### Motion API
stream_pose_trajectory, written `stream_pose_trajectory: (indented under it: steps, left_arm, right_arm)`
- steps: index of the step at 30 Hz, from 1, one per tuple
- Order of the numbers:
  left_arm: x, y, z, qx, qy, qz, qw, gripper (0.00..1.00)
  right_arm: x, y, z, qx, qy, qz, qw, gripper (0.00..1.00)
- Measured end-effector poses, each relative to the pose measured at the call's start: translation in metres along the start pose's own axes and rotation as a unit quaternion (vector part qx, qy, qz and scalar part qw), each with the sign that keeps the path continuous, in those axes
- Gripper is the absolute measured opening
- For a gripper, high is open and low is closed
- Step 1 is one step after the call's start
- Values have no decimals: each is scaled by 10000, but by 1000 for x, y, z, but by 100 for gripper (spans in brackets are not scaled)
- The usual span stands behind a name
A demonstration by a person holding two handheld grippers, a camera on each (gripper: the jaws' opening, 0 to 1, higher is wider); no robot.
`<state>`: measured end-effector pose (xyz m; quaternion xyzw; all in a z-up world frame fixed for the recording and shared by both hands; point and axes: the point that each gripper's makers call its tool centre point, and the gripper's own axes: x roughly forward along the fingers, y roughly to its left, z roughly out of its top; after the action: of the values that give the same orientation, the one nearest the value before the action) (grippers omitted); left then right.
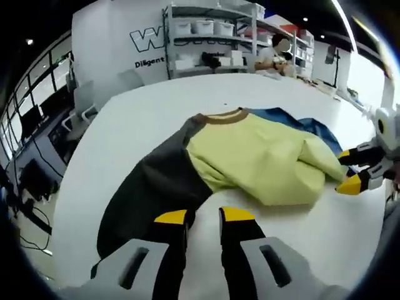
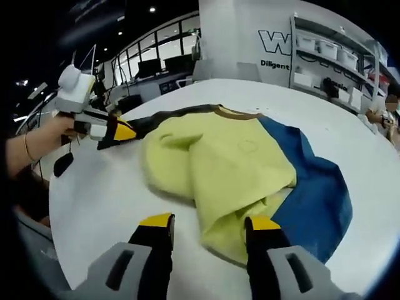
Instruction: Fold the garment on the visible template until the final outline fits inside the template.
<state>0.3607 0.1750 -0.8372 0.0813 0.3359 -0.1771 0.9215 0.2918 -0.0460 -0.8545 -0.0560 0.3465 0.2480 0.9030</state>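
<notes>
Spread left gripper [image 1: 203, 216] and right gripper [image 2: 203, 222] fingers flank the half-folded garment [image 2: 219, 162] on the bench [image 1: 144, 125], black sleeve [image 1: 156, 181] likely next.

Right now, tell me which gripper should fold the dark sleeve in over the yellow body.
Probably the left gripper. It is open beside the dark sleeve. The right gripper sits at the far side, over the yellow body's folded edge near the blue panel.

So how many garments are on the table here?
1: a single garment with yellow, dark and blue panels lies crumpled mid-table, between the two grippers. Anything beneath it is hidden.
</notes>
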Motion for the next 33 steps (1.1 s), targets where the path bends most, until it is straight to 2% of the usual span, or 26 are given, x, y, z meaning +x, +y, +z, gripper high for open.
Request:
stream_pose_trajectory:
  steps: [3,8,11,14,21,23,26,29,31,33]
  left_arm:
    - [2,-6,0,-98,-25,83,9999,22]
    - [5,-22,2,184,-110,-65,9997,14]
    - [10,-28,2,292,-130,-120,9994,16]
    - [15,-25,8,662,-208,-79,9976,13]
    - [28,-13,18,712,-165,-47,9973,12]
    - [32,-10,20,869,-138,-2,9961,13]
    - [38,-7,19,948,-20,-31,9955,15]
    - [41,-5,18,841,46,-106,9964,18]
    - [43,-7,16,628,106,-223,9977,19]
    - [46,-7,13,637,217,-204,9975,17]
  right_arm:
    - [0,-1,-1,-4,-18,-43,10000,40]
    - [3,-2,-2,-38,-20,-119,9999,38]
    - [4,-5,-2,-113,-7,-199,9997,33]
    - [4,-10,-1,-124,-8,-300,9995,24]
    - [1,-14,2,-7,-50,-270,9996,8]
    - [0,-9,5,11,-88,-94,9999,0]
    - [-1,-8,6,-14,-89,-97,9999,0]
    - [-2,-8,8,-25,-107,-69,9999,0]
    - [-4,-8,9,39,-122,-18,9999,0]
    - [-6,-7,11,88,-158,29,9998,0]
